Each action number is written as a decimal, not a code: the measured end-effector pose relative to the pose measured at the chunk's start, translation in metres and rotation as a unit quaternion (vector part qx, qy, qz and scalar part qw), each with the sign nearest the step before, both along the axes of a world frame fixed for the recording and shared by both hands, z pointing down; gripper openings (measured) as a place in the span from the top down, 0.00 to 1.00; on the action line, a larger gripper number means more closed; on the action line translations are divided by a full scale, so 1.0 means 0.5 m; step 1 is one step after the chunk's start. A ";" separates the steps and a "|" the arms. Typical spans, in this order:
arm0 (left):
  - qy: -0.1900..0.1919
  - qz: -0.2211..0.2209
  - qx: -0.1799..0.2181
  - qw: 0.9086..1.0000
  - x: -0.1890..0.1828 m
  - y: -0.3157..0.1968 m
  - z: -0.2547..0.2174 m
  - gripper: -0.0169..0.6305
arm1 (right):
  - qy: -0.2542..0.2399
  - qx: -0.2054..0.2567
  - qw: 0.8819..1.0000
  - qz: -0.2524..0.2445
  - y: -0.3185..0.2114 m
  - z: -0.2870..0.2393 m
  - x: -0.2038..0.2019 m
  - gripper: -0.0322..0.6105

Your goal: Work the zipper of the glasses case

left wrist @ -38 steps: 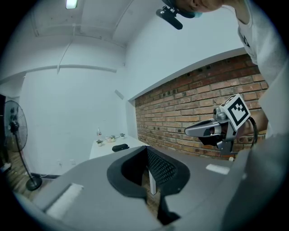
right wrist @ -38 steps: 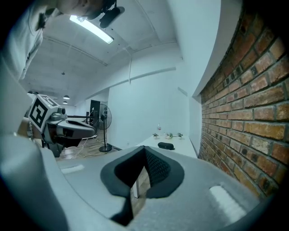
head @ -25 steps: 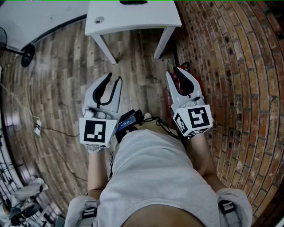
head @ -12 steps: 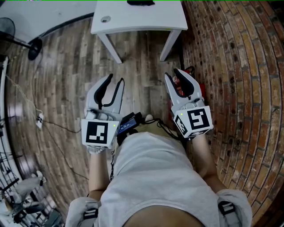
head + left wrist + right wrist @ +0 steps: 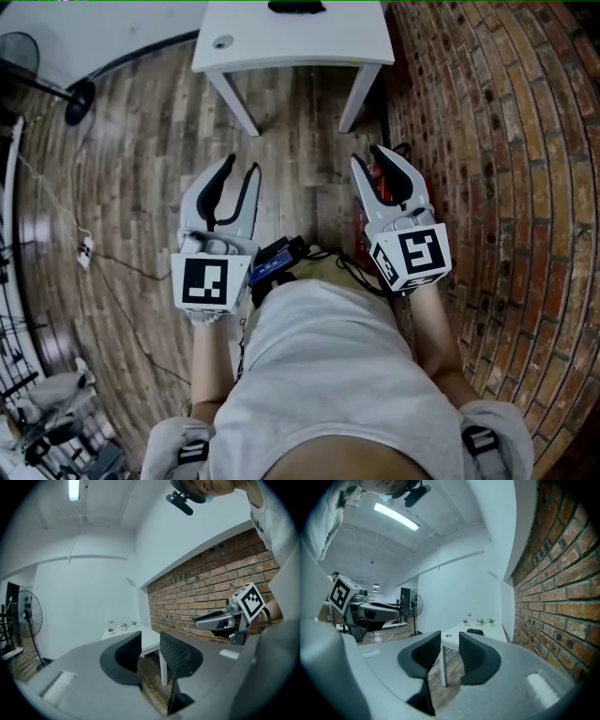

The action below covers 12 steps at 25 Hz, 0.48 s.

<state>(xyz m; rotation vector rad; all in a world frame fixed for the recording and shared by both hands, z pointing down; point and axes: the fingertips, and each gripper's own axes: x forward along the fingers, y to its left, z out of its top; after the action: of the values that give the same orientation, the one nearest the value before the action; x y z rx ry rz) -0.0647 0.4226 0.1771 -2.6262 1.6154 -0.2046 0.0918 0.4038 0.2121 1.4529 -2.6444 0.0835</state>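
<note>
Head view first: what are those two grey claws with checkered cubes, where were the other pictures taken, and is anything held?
No robot here: a person holds a left gripper and a right gripper, one per hand. The head view looks down from the person's head; each gripper view looks along its own jaws. Both pairs of jaws have just been opening, with nothing between them. Ahead stands a white table bearing a small dark object, possibly the glasses case.

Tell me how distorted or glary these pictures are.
Head view: fisheye curves the brick wall and floor planks, evenly lit. Left gripper view: black round vignette, ceiling lamp blown out. Right gripper view: same vignette, strip light glares.
</note>
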 end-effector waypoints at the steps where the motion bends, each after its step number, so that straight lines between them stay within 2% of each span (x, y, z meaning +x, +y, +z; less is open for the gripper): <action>1: 0.000 -0.001 0.002 1.000 0.002 0.000 0.000 0.79 | 0.000 0.002 1.000 0.003 0.002 0.000 0.005 0.76; 12: -0.002 0.009 0.007 1.000 0.031 -0.002 0.011 0.79 | 0.004 0.001 1.000 0.026 0.012 0.017 0.055 0.76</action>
<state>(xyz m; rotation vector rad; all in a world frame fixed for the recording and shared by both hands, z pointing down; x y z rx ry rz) -0.0494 0.4217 0.1828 -2.6262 1.5849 -0.1972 0.1195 0.4096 0.2204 1.5188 -2.6029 0.0789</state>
